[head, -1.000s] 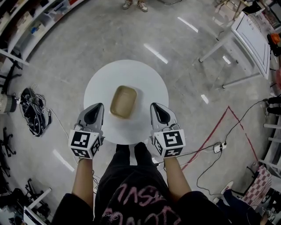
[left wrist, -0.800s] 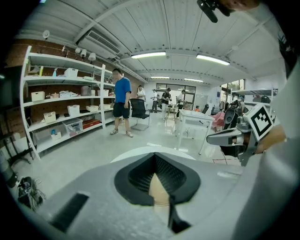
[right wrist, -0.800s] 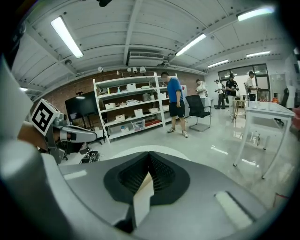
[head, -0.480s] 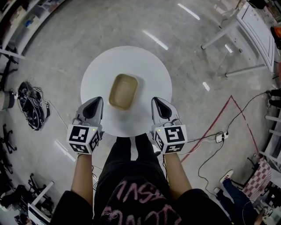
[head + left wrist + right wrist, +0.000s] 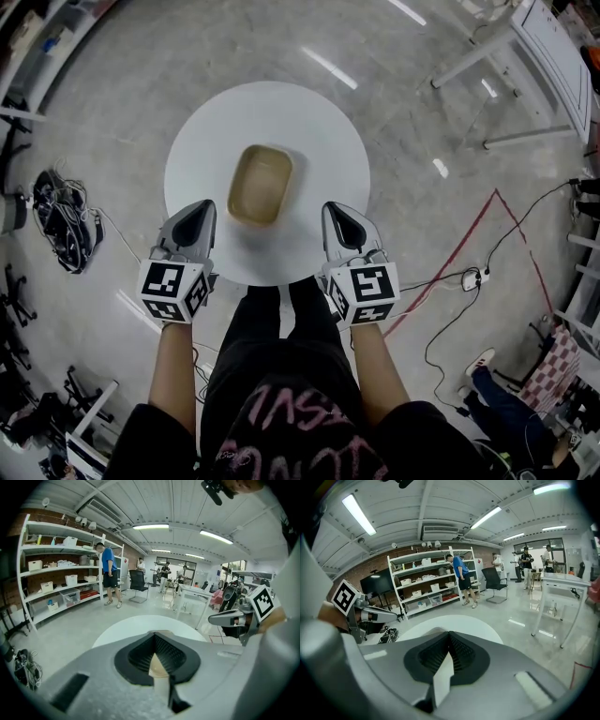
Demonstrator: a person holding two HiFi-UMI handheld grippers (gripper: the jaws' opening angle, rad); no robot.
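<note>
Here the left gripper point(image 5: 200, 212) and right gripper point(image 5: 336, 216) are closed and empty, near the tan tray point(image 5: 260, 185) on the counter point(image 5: 319, 122).

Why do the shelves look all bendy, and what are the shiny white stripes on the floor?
Left gripper view: the wide-angle lens bows the shelves and blackens the corners. Head view: the stripes are glare on the glossy floor, likely from ceiling lights like those in the right gripper view.
</note>
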